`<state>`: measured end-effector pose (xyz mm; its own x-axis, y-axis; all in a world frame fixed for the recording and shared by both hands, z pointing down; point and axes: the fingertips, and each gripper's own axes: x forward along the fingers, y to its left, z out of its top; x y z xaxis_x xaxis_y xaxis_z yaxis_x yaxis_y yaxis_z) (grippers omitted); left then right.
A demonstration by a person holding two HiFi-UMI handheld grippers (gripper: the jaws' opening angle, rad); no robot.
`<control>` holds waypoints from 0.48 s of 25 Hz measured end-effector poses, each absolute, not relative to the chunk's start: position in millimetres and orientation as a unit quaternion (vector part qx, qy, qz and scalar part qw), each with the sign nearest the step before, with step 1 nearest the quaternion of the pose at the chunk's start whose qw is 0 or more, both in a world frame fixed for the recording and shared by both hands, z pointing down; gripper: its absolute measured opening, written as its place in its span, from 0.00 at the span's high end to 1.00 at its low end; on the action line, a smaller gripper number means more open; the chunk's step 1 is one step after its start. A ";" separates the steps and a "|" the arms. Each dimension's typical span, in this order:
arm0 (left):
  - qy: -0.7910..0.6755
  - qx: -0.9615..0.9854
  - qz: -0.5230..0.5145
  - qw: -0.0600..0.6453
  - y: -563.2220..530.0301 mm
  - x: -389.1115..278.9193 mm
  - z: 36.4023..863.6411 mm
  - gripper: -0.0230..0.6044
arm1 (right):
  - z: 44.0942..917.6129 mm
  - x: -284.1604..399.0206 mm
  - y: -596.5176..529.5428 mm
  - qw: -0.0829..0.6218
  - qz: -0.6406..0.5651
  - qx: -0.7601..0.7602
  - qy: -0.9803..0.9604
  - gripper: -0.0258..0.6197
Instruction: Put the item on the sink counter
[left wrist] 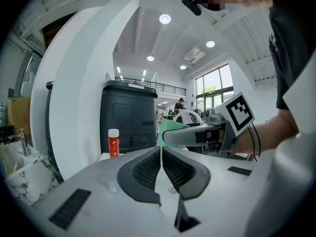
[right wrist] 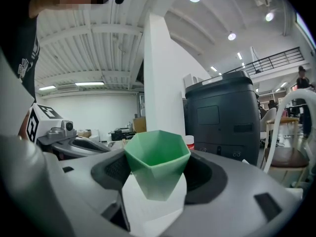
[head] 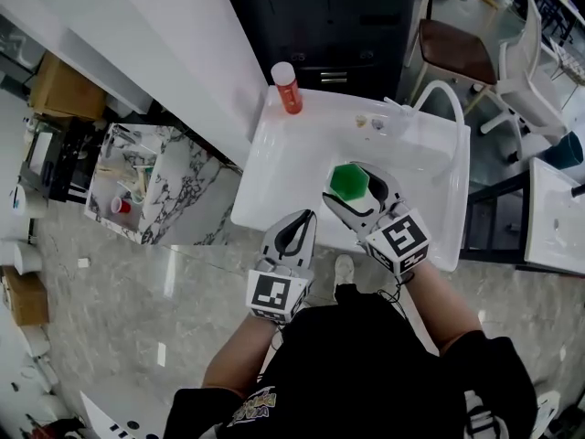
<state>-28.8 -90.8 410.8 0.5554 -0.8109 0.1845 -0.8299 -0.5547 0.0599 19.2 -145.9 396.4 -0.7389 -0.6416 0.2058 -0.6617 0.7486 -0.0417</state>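
Observation:
A green faceted cup (head: 348, 182) sits between the jaws of my right gripper (head: 358, 187), which is shut on it above the white sink counter (head: 274, 167). In the right gripper view the cup (right wrist: 157, 162) stands upright, open end up, with my right gripper (right wrist: 157, 174) closed round it. My left gripper (head: 294, 233) hovers at the counter's near edge, shut and empty; in its own view the left gripper (left wrist: 161, 154) has its jaws pressed together, with the cup (left wrist: 170, 130) and the right gripper beyond.
An orange bottle with a white cap (head: 286, 87) stands at the counter's far left corner. A curved white faucet (head: 441, 99) rises at the far right. A dark cabinet (head: 329, 16) stands behind the sink; a marble-patterned table (head: 174, 186) lies to the left.

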 end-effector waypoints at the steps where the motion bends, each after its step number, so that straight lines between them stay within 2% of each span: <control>1: -0.469 0.878 0.068 0.069 -95.5 -25.7 410.9 0.93 | 397.8 21.8 -151.3 0.090 0.056 0.348 -0.931 0.40; 12: -0.483 0.870 0.078 0.068 -127.7 -6.1 411.9 0.93 | 408.8 33.6 -195.6 0.094 0.058 0.337 -0.935 0.40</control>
<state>-6.1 -127.7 411.9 0.5213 -0.8294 0.2006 -0.8505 -0.5243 0.0427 33.6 -195.6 408.8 -0.7554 -0.6189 0.2152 -0.6406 0.7666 -0.0442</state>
